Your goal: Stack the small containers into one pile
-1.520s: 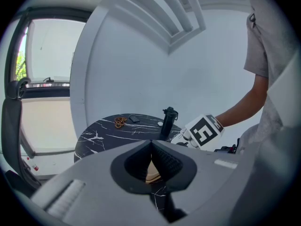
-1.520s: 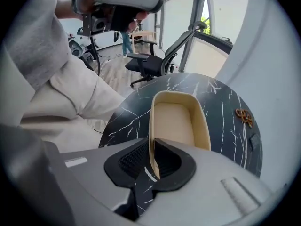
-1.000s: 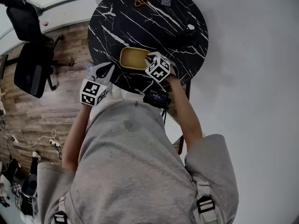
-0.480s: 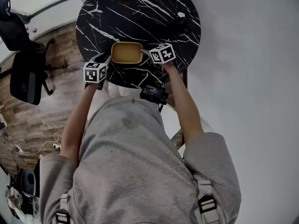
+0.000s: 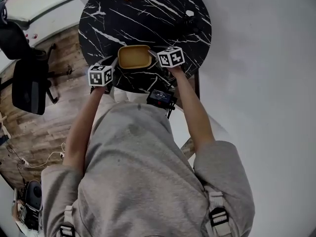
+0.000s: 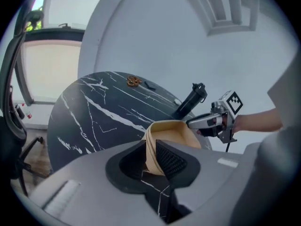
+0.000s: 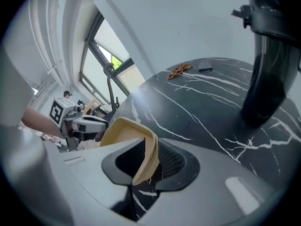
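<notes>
Looking light, thin-walled and a little springy, the tan container (image 5: 134, 57) sits on the black surface (image 5: 148, 19) between the left tool (image 6: 150, 155) and right tool (image 7: 146, 160), whose jaws have just been closing and now pinch opposite rims, the sensible hold.

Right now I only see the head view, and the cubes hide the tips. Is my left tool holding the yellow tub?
Observer: Yes. In the left gripper view the left tool pinches the rim of the yellow tub; its jaws have just been closing.
Operator: And the right one?
Observer: The right tool pinches the opposite rim; its jaws have just been closing too.
Operator: What's that dark blob past it?
Observer: It looks like a tall black bottle standing on the table.
</notes>
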### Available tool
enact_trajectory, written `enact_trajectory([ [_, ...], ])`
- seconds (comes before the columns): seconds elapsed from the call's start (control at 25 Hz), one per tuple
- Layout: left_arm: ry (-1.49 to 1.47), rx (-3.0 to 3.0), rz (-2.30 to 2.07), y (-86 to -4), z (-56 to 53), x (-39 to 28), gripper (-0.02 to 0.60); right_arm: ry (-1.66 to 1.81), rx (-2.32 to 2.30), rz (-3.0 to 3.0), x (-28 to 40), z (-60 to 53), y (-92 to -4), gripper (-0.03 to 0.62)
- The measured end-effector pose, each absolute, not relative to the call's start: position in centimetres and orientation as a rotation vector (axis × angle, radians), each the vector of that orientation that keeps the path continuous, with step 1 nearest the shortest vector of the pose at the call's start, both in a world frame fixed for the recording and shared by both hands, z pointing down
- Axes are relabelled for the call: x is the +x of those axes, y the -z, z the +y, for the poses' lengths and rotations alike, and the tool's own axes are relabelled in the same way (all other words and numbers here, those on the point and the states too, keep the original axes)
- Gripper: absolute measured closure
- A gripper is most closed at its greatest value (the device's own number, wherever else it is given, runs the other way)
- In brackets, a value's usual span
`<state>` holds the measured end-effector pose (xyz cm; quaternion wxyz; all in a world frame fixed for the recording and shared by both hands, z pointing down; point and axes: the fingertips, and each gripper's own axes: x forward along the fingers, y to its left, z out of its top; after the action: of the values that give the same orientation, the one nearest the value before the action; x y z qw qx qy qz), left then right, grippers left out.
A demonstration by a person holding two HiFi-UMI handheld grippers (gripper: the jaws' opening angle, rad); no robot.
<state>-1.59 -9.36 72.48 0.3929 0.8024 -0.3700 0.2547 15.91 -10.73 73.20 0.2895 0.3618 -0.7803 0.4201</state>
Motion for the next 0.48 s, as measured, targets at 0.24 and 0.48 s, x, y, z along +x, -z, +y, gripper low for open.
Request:
enact_trajectory([
  [0.24,-0.644,2.004,-0.865,-72.9,-8.8,-0.3,0.468,-1.240,1.007,-2.054,17.3,-9.9,-73.3,0.474],
  [0.48,-0.728,1.990,-0.847,-74.3,-7.6,0.1,0.466,-1.288,1.007,-2.022,16.8,-8.9,-74.3,0.467],
])
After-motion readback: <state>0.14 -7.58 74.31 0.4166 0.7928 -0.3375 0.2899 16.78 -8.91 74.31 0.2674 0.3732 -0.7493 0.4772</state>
